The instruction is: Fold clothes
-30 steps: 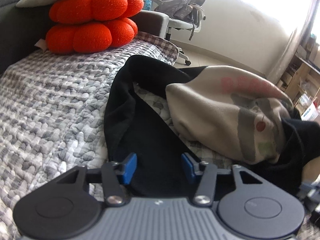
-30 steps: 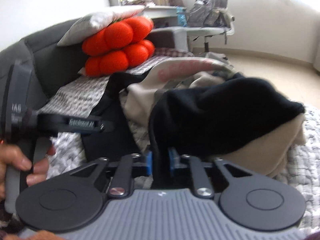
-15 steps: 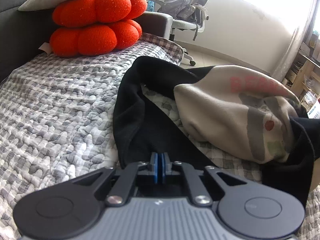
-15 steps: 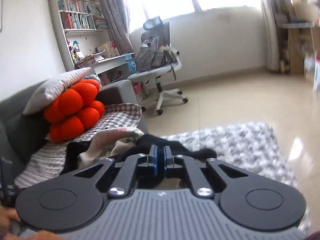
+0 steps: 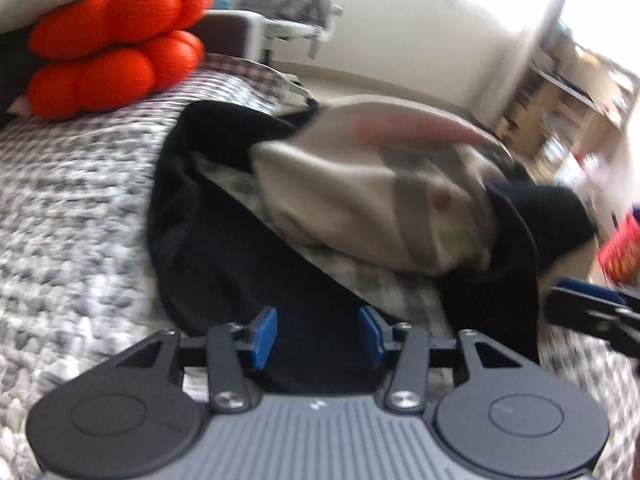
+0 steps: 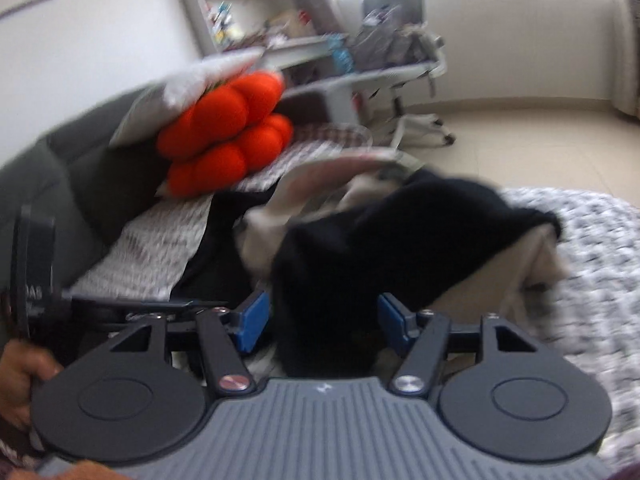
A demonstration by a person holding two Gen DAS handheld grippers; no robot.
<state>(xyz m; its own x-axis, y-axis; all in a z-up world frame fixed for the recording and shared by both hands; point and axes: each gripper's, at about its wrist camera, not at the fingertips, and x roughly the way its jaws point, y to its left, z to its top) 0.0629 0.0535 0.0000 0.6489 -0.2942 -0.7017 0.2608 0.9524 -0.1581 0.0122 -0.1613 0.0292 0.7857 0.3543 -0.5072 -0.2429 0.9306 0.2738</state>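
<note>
A crumpled sweatshirt, black (image 5: 224,248) with a beige printed panel (image 5: 360,200), lies on the grey-and-white quilted cover (image 5: 72,208). My left gripper (image 5: 318,336) hovers low over its black near edge. Its jaws are opening, with black cloth between the blue pads (image 5: 264,334) but not pinched. My right gripper (image 6: 323,322) is at the garment's other end, over a black fold (image 6: 400,240). Its jaws are opening too, and the cloth sits loose between the pads (image 6: 252,322). The right gripper's tip (image 5: 592,312) shows at the left view's right edge. Both views are blurred.
An orange pumpkin cushion (image 5: 112,44) under a white pillow (image 6: 192,92) rests against the dark sofa back (image 6: 80,168). An office chair (image 6: 404,64), a desk and bookshelves stand beyond on the tiled floor (image 6: 540,140). A hand (image 6: 20,376) holds the left gripper's handle.
Half a second ago both grippers were shut; now both sets of pads stand apart. The right wrist view, then lifted toward the room, has dropped back onto the black fold.
</note>
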